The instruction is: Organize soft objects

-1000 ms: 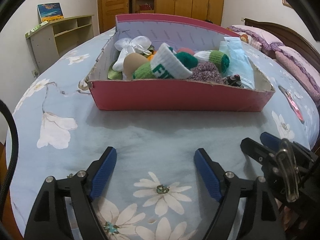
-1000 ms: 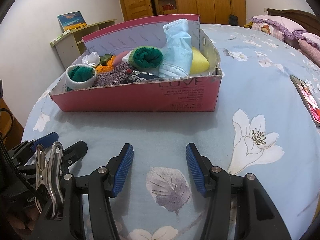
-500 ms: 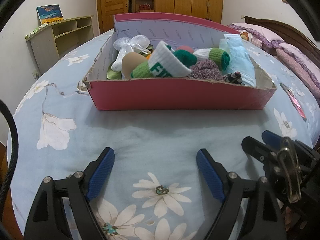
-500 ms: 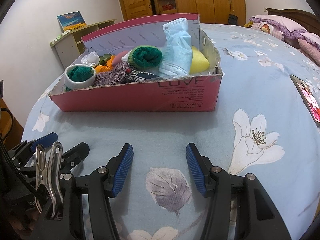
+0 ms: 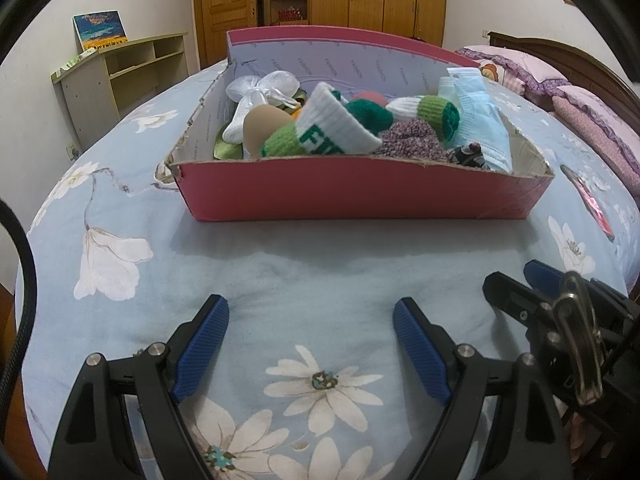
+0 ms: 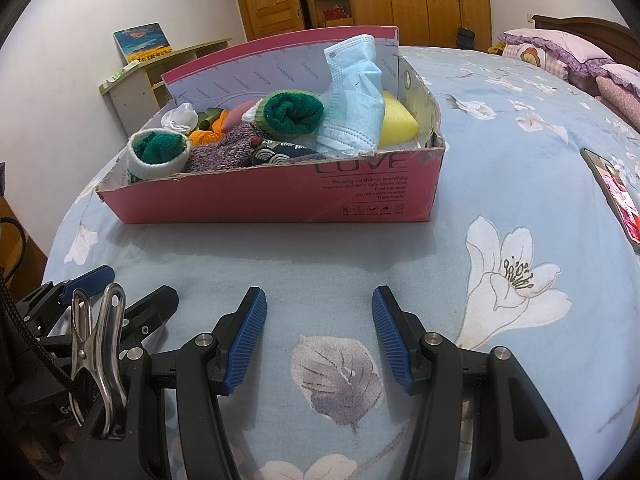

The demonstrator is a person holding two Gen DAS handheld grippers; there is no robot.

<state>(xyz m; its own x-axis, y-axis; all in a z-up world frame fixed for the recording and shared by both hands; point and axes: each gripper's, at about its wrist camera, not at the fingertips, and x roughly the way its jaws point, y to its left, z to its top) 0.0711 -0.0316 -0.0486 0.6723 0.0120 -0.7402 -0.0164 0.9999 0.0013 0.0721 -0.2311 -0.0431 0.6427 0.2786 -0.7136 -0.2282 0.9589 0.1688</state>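
Note:
A pink cardboard box (image 5: 360,196) (image 6: 280,200) stands on the flowered bedsheet. It holds several soft things: rolled green-and-white socks (image 5: 336,132) (image 6: 158,152), a blue face mask (image 5: 480,120) (image 6: 352,100), a yellow sponge (image 6: 396,124), a purple knit piece (image 5: 412,140), a white mesh bow (image 5: 264,88) and a beige egg-shaped thing (image 5: 264,124). My left gripper (image 5: 310,320) is open and empty over the sheet, short of the box. My right gripper (image 6: 318,308) is open and empty beside it.
A phone (image 6: 618,196) (image 5: 586,196) lies on the sheet to the right. Pink pillows (image 5: 560,88) and a wooden headboard are at the far right. A low shelf (image 5: 120,76) stands against the left wall. Wardrobes stand behind.
Both grippers stay open and empty. The left wrist view has shifted slightly relative to the box; the right one has barely moved.

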